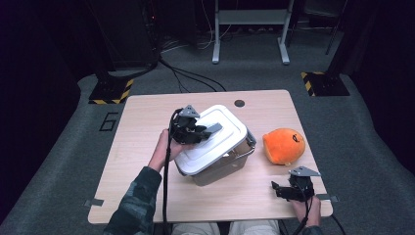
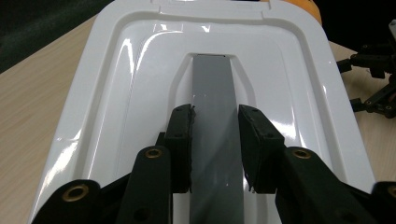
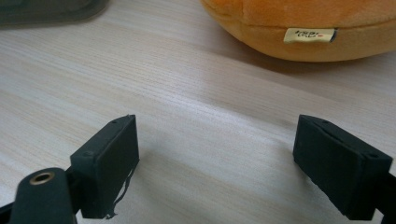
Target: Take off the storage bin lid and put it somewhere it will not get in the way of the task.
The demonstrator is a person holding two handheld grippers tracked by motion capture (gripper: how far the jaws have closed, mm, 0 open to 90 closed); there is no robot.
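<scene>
The grey handle (image 2: pixel 215 135) of the white lid (image 1: pixel 211 138), at table centre, was pinched by the left gripper (image 2: pixel 215 144); the right gripper (image 3: pixel 217 163) was spread, idle. A tilted lift could let the handle slip.

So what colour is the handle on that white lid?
Grey: the handle is a flat grey strip on the white lid, clearest in the left gripper view.

left tool (image 1: pixel 211 130) clamped shut, right tool (image 3: pixel 224 163) jaws wide apart
</scene>
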